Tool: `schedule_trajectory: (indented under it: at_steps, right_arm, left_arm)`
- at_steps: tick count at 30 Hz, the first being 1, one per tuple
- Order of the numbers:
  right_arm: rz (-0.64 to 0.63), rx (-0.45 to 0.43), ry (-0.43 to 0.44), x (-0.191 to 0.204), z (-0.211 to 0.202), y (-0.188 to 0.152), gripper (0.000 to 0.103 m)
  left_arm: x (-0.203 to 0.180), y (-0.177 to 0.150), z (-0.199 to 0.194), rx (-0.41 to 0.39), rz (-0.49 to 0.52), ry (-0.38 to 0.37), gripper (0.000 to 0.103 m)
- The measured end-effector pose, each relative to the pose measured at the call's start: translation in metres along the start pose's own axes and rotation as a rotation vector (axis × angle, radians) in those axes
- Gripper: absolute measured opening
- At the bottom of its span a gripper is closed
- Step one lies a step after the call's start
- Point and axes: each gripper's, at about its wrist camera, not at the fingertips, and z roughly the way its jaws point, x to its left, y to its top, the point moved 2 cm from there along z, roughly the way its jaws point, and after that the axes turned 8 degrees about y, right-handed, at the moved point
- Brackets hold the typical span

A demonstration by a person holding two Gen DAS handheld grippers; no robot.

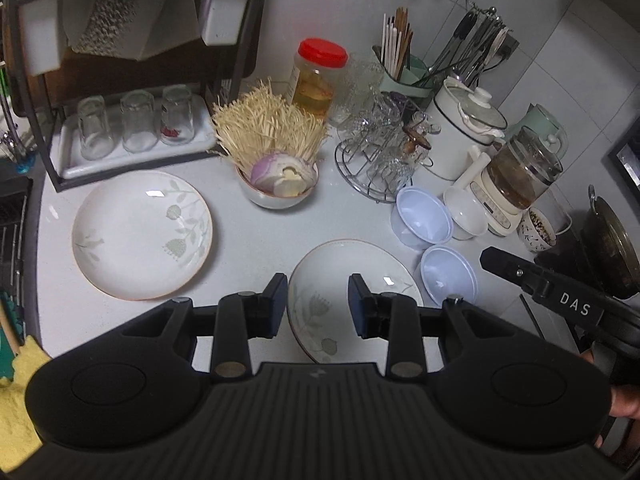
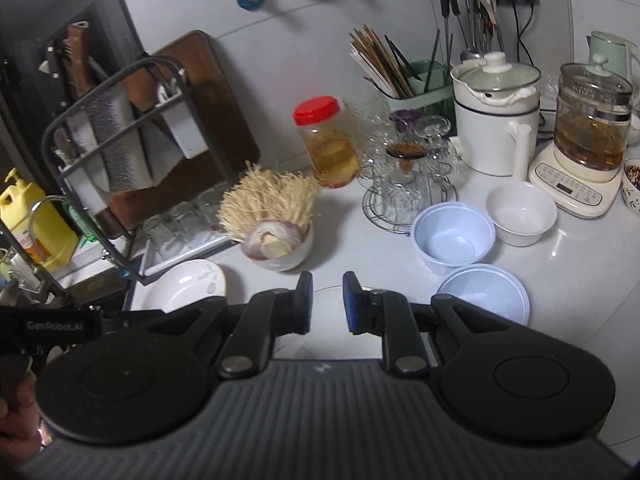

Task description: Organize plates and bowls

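Observation:
Two white floral plates lie on the counter: one at the left (image 1: pixel 142 234), one near the front (image 1: pixel 332 280), right under my left gripper (image 1: pixel 318 306), which is open and empty above its near rim. Two pale blue plastic bowls (image 1: pixel 424 216) (image 1: pixel 450 274) and a white bowl (image 1: pixel 466 210) sit to the right. In the right wrist view my right gripper (image 2: pixel 327 302) is open and empty above the front plate (image 2: pixel 326 294), with the blue bowls (image 2: pixel 454 238) (image 2: pixel 486 292), the white bowl (image 2: pixel 522 210) and the left plate (image 2: pixel 184 288) around it.
A bowl of enoki mushrooms and onion (image 1: pixel 278 184) stands mid-counter. A black dish rack (image 1: pixel 120 128) with upturned glasses is at the back left. A red-lidded jar (image 1: pixel 318 76), a wire glass stand (image 1: pixel 380 160), a white pot (image 1: pixel 464 128) and a kettle (image 1: pixel 520 176) crowd the back right.

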Motion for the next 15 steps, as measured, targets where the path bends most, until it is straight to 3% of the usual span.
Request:
schedule_trajectory:
  at_steps: [8,15]
  right_arm:
    - [-0.033,-0.025,0.012,0.034,-0.025,-0.009,0.020]
    - [-0.039,-0.029,0.028,0.059,-0.043,-0.023,0.020]
  left_arm:
    - [0.014,-0.014,-0.037,-0.056,-0.010,-0.006,0.040]
    - [0.025,-0.029,-0.058,-0.049,0.005,0.003,0.041]
